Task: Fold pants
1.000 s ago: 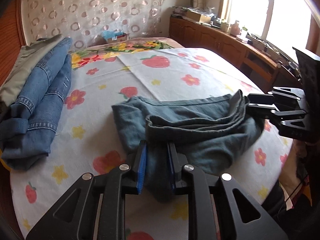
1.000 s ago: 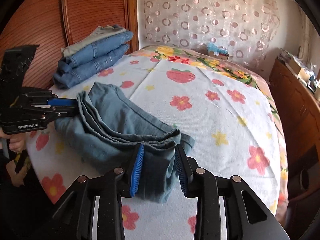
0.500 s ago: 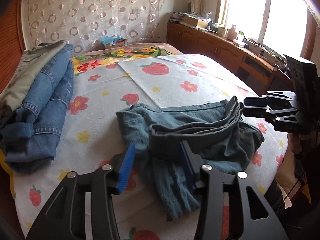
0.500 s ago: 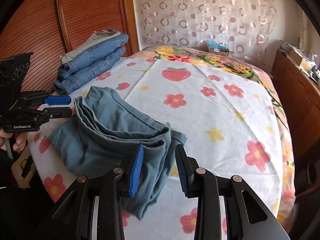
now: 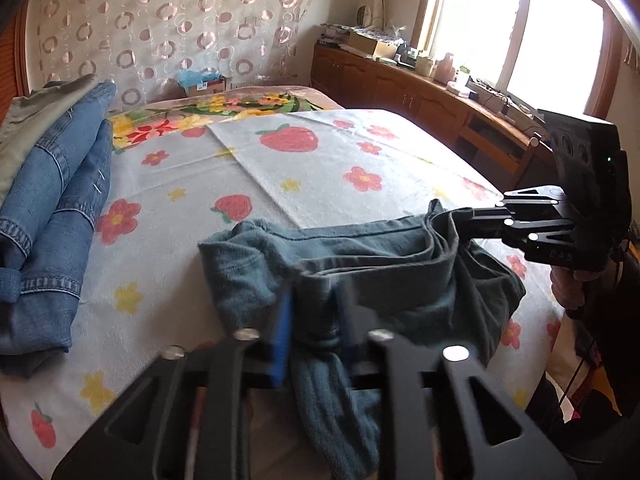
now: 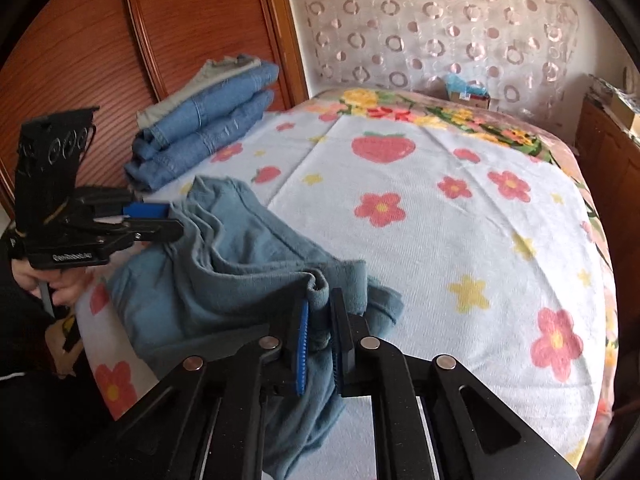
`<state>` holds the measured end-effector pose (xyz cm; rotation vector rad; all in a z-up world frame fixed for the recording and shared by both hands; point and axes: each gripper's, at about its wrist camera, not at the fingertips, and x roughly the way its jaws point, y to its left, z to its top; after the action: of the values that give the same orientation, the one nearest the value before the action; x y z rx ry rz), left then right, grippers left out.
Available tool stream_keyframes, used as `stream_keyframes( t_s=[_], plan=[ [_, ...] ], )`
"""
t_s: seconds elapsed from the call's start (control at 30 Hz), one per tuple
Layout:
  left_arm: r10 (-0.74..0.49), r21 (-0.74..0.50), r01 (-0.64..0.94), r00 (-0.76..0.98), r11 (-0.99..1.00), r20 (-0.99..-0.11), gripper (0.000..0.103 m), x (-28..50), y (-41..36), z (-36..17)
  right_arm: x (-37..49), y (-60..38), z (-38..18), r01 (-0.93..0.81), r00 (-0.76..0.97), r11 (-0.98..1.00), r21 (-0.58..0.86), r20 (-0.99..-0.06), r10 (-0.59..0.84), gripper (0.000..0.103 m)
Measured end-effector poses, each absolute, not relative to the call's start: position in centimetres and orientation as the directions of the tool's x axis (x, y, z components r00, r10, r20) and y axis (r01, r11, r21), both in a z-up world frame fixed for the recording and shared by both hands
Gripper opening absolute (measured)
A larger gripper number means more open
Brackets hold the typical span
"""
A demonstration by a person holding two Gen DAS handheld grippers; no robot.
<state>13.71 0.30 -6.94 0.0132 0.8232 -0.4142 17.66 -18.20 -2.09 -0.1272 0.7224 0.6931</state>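
- Both your claws have just been closing, and each now pinches cloth that half a second ago sat loose between parted pads.
- Your teal pants [image 6: 224,264] lie bunched at the near edge of the bed [image 6: 460,240].
- Your left claw [image 5: 312,320] is clamped on one end of the pants, with a fold hanging below its pads.
- Your right claw [image 6: 318,340] is clamped on the other end.
- Folded jeans [image 6: 204,132] are stacked well apart, against the wooden headboard [image 6: 180,32].

Pants [image 5: 392,264] on bed [image 5: 360,152] near edge; jeans stack [image 5: 52,208] apparently against headboard [image 6: 80,60]
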Motion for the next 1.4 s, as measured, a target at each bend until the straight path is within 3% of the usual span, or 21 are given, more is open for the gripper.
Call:
stream_keyframes(
  t_s=[0.07,0.23,0.4,0.43,0.5,0.57,0.63,0.67,0.73,1.1,1.17,1.4],
  plan=[
    [-0.335,-0.134,0.348,0.617,0.928,-0.712,0.013,13.7,0.3,-6.6,17.4,-18.3,-1.7,-0.618,0.563,0.777,0.123,-0.621,0.546,0.009],
    [-0.305,-0.12,0.306,0.684,0.945,-0.663,0.011,13.9,0.6,-4.5,17.1,-18.3,-0.9,-0.551,0.654,0.83,0.08,-0.577,0.49,0.008],
    [-0.251,-0.072,0.28,0.679,0.957,-0.69,0.012,15.6,0.1,-4.8,18.3,-17.2,-1.8,-0.512,0.655,0.856,0.064,-0.615,0.438,0.009],
    [-0.231,-0.061,0.266,0.673,0.962,-0.703,0.014,16.0,0.1,-5.2,18.6,-16.9,-2.2,-0.506,0.654,0.861,0.054,-0.627,0.423,0.012],
    [-0.211,-0.05,0.253,0.665,0.966,-0.717,0.02,16.2,0.2,-5.8,18.8,-16.5,-2.6,-0.496,0.649,0.867,0.05,-0.642,0.408,0.017],
    [-0.199,-0.045,0.241,0.665,0.969,-0.72,0.046,15.9,0.6,-6.0,18.8,-16.6,-2.7,-0.492,0.645,0.869,0.06,-0.646,0.409,0.027],
    [-0.167,-0.025,0.215,0.675,0.976,-0.719,0.057,15.4,1.0,-6.1,18.3,-16.9,-2.6,-0.471,0.658,0.881,0.051,-0.645,0.389,0.038],
    [-0.163,-0.023,0.212,0.673,0.977,-0.722,0.067,15.1,1.2,-6.1,18.0,-17.1,-2.5,-0.461,0.667,0.886,0.045,-0.641,0.38,0.039],
    [-0.162,-0.029,0.204,0.673,0.978,-0.722,0.075,14.5,1.4,-6.1,17.0,-17.6,-2.1,-0.454,0.676,0.89,0.046,-0.633,0.377,0.039],
    [-0.18,-0.042,0.223,0.644,0.974,-0.743,0.075,10.9,0.6,-8.5,11.1,-21.2,-2.2,-0.458,0.651,0.879,0.135,-0.622,0.435,0.039],
    [-0.172,-0.037,0.22,0.636,0.975,-0.752,0.075,11.0,0.6,-8.9,10.6,-21.5,-2.2,-0.467,0.641,0.871,0.151,-0.621,0.452,0.031],
    [-0.176,-0.044,0.219,0.629,0.975,-0.757,0.075,11.1,0.8,-9.6,10.2,-21.2,-3.0,-0.491,0.599,0.85,0.19,-0.635,0.488,0.016]
  ],
)
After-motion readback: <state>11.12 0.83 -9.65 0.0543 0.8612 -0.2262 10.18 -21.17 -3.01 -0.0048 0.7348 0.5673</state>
